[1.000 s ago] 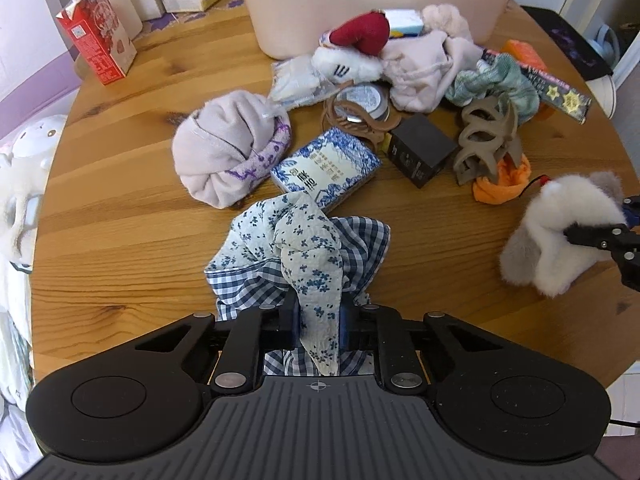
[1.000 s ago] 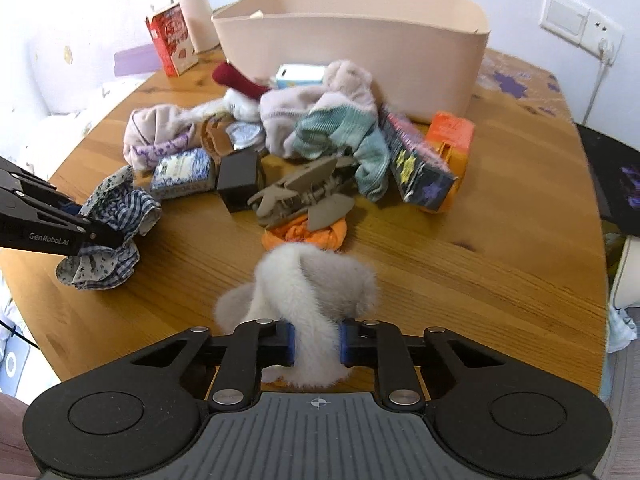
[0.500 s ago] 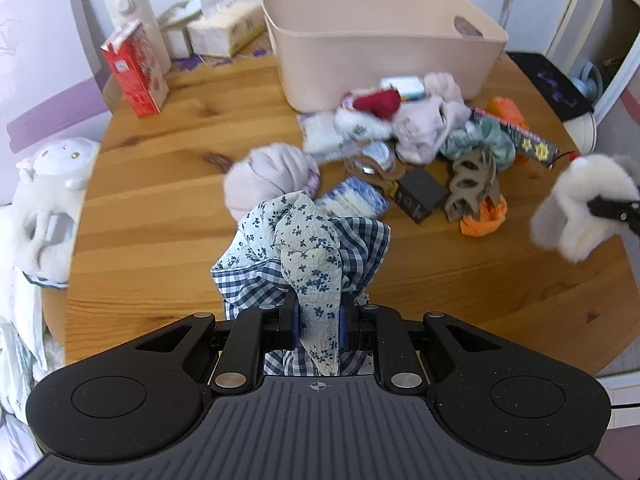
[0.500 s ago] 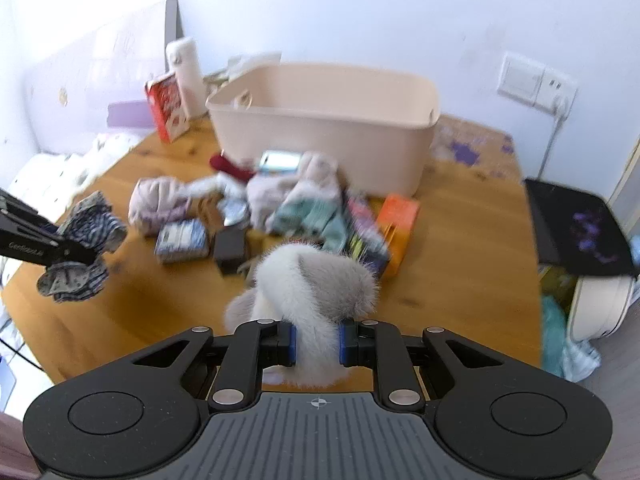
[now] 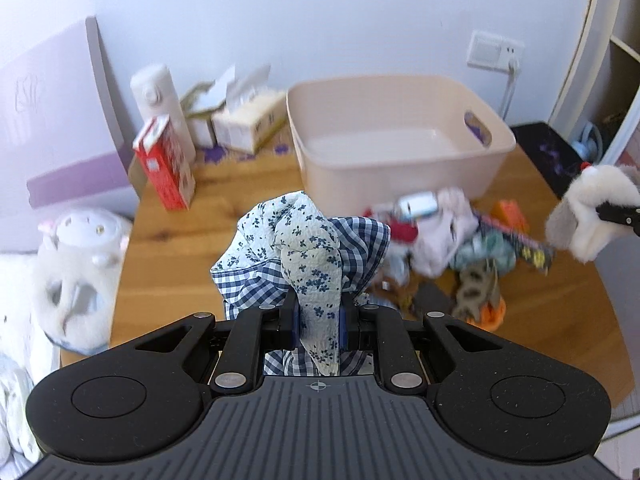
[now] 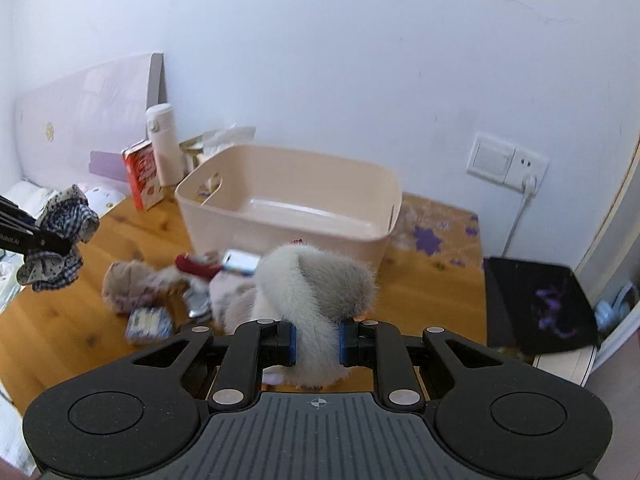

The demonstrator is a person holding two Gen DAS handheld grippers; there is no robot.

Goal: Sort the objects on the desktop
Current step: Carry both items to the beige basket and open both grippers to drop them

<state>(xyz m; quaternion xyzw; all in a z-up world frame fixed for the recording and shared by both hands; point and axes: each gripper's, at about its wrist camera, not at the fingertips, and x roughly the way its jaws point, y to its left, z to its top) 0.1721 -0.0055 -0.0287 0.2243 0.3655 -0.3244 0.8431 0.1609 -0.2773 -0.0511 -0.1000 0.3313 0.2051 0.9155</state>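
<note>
Both grippers are rising from the round wooden table (image 5: 248,184). The left gripper (image 5: 318,320) is clamping 1 blue floral-and-gingham fabric scrunchie (image 5: 304,248), and the right gripper (image 6: 318,344) is squeezing 1 white fluffy fur scrunchie (image 6: 316,284). The 1 beige plastic tub (image 6: 288,200) is looking empty, so sorting is only beginning; the mixed pile (image 5: 448,248) is waiting in front of it.

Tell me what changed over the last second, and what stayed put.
Both hand-held grippers rose from the table, each lifting its load: the left hand-held gripper raised the blue patterned cloth bundle, the right hand-held gripper the fluffy white plush piece. Both views tilted up, so the beige bin's empty inside now shows. Nothing was grasped or released. The clutter pile and red carton stayed put.
</note>
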